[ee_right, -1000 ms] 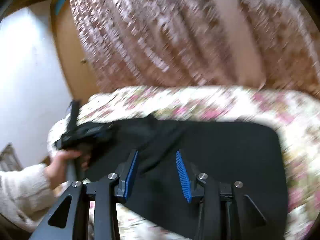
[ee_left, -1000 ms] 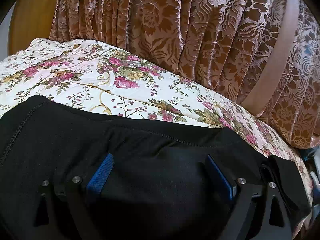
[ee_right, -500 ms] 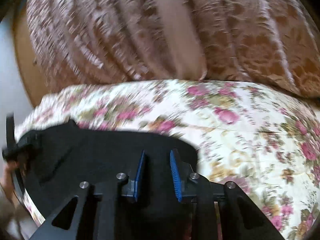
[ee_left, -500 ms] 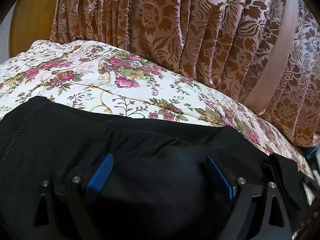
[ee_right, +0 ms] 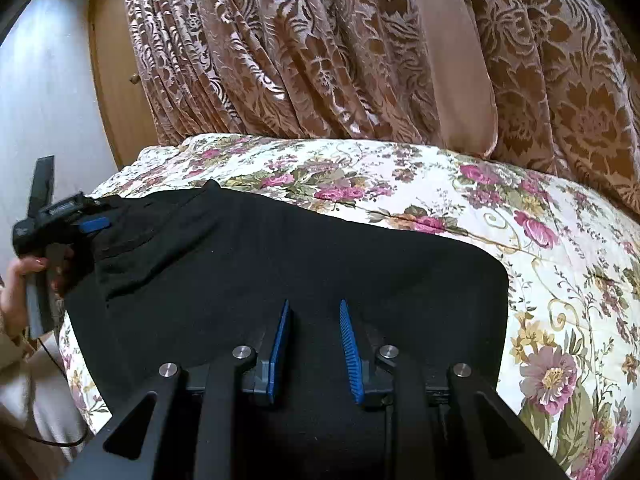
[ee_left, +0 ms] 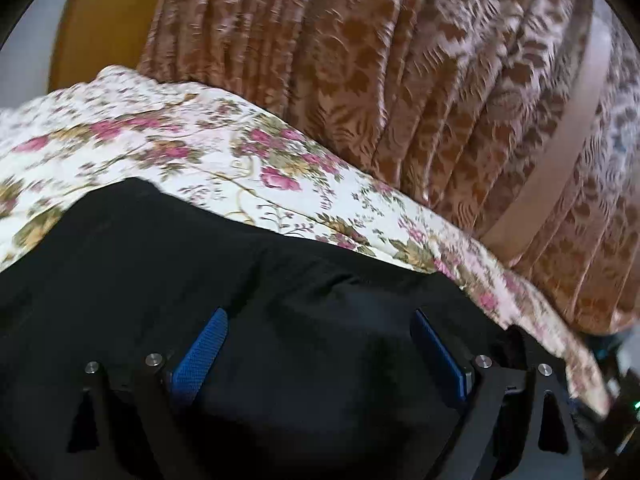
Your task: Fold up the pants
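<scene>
**Black pants on the floral bed, a gripper at each end**

No box, basket or drawer in sight; the only thing bearing anything is the bed. Its floral bedspread (ee_right: 460, 208) carries the black pants (ee_right: 280, 256), which lie spread flat across the near part of it, near the edge. A brown patterned curtain (ee_right: 320, 60) hangs down behind the bed, with a wooden door (ee_right: 116, 92) and a pale wall to the left of it.

Right gripper (ee_right: 314, 320): pointing forward and somewhat down over the pants near their right-hand edge. The blue pads (ee_right: 277, 344) stand a narrow gap apart. Black cloth fills the view beneath and between them, but no fold can be seen pinched; whether the pads press on fabric cannot be told.

Left gripper (ee_left: 320, 340): jaws spread wide, blue pads far apart, black cloth lying under and between them, nothing clamped. That view is blurred. It tilts down over the pants' far-left end.

From the right wrist camera the left gripper (ee_right: 94, 225) shows at the left end of the pants, one blue pad resting at the bunched cloth there. A hand (ee_right: 24, 280) wraps its handle, with a light sleeve below.
</scene>
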Demonstrator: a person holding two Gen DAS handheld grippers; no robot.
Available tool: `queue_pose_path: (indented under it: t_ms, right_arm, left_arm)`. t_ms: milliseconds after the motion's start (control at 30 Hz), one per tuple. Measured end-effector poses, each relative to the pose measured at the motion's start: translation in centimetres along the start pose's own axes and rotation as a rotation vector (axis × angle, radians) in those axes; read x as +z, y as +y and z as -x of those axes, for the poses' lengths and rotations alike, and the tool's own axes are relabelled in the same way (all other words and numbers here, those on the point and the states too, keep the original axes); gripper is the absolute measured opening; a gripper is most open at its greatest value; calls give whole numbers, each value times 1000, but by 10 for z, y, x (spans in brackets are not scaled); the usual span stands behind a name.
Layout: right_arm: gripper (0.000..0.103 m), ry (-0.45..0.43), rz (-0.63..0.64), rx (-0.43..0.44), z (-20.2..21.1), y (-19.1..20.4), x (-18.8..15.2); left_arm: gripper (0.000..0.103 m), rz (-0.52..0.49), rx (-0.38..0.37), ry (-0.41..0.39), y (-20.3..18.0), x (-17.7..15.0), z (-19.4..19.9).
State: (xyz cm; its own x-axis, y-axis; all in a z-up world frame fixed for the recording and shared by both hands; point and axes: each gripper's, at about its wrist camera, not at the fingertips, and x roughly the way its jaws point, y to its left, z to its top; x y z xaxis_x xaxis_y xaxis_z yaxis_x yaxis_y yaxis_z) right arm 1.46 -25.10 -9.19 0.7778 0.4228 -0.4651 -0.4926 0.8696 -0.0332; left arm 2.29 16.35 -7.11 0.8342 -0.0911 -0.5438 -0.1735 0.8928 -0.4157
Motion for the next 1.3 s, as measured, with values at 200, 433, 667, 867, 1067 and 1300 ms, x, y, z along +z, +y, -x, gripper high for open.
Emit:
queue_pose_path:
  t_ms: [200,433,667,867,1067,1300]
  right_arm:
    - [26,-18,-5,11,2,-1,-2]
    - [26,-23,-11,17,2,-1,-2]
    - [26,-26,-12,15,3,-1,-2]
    - [26,-29,-17,14,3,0,-2]
    - [26,-28,-16,15,4,-1,-2]
    - [26,-27,-16,15,4,-1,-2]
  left_arm:
    - [97,9,72,-124,12,-3,44]
    - [97,71,97,-110,31,-8,56]
    - [97,150,166,-194,62,-10,95]
    - [97,325,224,-225,109,-22,122]
    - [93,428,229,-209,132,-41,128]
    - [84,404,78,-91,114,-47,96]
